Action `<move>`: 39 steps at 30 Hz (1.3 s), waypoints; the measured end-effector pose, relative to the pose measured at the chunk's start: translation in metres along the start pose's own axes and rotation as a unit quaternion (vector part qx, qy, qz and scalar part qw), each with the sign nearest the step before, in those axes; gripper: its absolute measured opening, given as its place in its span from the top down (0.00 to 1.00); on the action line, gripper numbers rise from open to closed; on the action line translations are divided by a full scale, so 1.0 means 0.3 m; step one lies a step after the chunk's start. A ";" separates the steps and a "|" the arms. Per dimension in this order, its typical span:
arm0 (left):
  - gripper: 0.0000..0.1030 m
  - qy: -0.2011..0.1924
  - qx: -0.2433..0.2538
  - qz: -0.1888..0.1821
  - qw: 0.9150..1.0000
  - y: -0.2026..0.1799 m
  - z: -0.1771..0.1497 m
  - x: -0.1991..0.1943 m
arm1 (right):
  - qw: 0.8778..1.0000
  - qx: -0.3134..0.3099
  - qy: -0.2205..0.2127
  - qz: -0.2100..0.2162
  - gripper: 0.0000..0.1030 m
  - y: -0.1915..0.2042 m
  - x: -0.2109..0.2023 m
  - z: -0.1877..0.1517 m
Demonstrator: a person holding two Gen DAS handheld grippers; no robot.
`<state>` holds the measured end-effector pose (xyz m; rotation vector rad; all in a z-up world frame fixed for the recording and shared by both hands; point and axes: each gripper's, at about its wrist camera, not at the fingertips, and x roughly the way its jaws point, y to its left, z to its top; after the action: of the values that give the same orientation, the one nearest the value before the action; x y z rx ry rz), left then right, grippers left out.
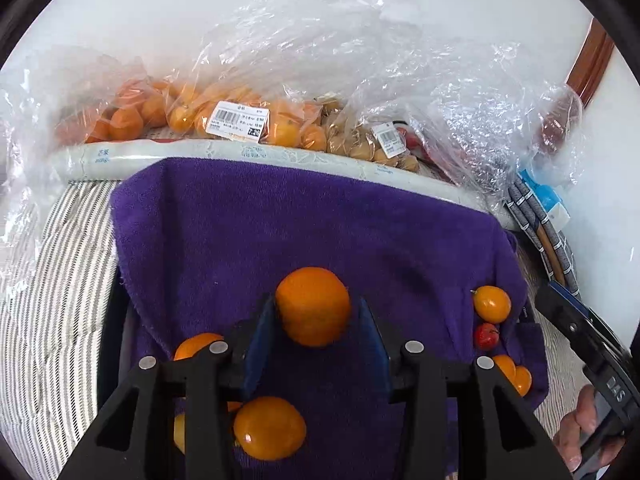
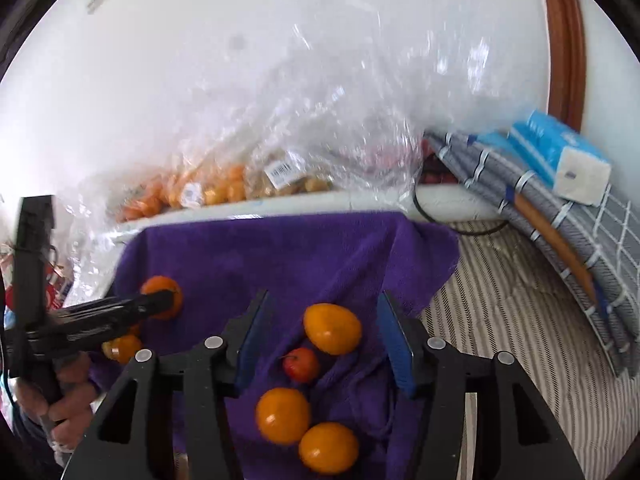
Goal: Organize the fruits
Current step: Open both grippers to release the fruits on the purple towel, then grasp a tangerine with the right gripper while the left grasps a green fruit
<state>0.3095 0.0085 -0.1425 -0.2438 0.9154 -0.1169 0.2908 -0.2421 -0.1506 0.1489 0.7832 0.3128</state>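
Where left gripper (image 1: pixel 316 312) brackets orange (image 1: pixel 313 306), contact unclear, right gripper (image 2: pixel 324 334) parted, bagged fruit (image 2: pixel 224 188) blurred.

White wall (image 2: pixel 200 60) behind, brown wood frame (image 2: pixel 564 40) at rt, striped bedding (image 2: pixel 500 300) below, bright even light

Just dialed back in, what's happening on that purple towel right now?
A person is sorting fruit on the purple terry towel, one tool in each hand. The left tool brackets a round orange citrus fruit with no visible squeeze on it. The right tool stands open over a glossy orange-yellow oval fruit and a small red round fruit, touching neither. Clear plastic bags of fruit lie behind the towel.
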 end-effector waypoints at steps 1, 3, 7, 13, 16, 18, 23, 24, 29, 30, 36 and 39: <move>0.57 -0.006 0.000 -0.002 1.000 -0.001 -0.001 -0.021 | 1.000 -0.001 -0.008 0.001 0.47 0.006 -0.029 -0.006; 0.54 -0.020 0.000 -0.002 1.000 -0.005 -0.009 -0.065 | 1.000 -0.008 -0.019 0.006 0.47 0.026 -0.073 -0.016; 0.52 -0.041 0.002 0.008 0.999 -0.015 -0.037 -0.148 | 0.998 -0.037 -0.049 -0.018 0.47 0.079 -0.172 -0.072; 0.52 -0.070 -0.007 0.031 0.997 0.012 -0.118 -0.301 | 0.997 -0.077 -0.019 0.002 0.47 0.183 -0.222 -0.204; 0.52 -0.071 -0.010 0.035 0.997 0.054 -0.164 -0.370 | 0.997 -0.076 0.007 0.026 0.47 0.229 -0.232 -0.281; 0.53 -0.070 -0.015 0.041 0.997 0.088 -0.203 -0.409 | 0.996 -0.080 0.016 0.036 0.47 0.265 -0.232 -0.329; 0.54 -0.059 -0.016 0.039 0.997 0.185 -0.329 -0.489 | 0.995 -0.082 0.031 0.055 0.45 0.345 -0.211 -0.424; 0.54 -0.056 -0.014 0.044 0.997 0.196 -0.350 -0.495 | 0.995 -0.082 0.033 0.053 0.45 0.357 -0.200 -0.435; 0.54 -0.031 -0.017 0.066 0.997 0.276 -0.442 -0.511 | 0.994 -0.088 0.044 0.048 0.45 0.411 -0.143 -0.482; 0.54 -0.031 -0.018 0.075 0.997 0.288 -0.457 -0.513 | 0.994 -0.087 0.046 0.042 0.45 0.416 -0.127 -0.487; 0.52 -0.030 -0.045 0.077 0.996 0.323 -0.499 -0.501 | 0.995 -0.074 0.061 0.040 0.59 0.419 -0.083 -0.466; 0.52 -0.029 -0.039 0.075 0.996 0.295 -0.497 -0.472 | 0.994 -0.079 0.062 0.040 0.60 0.412 -0.088 -0.469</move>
<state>0.1048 0.0991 -0.1435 -0.2481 0.8779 0.0639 0.1457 -0.1319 -0.2011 0.0123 0.8726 0.4618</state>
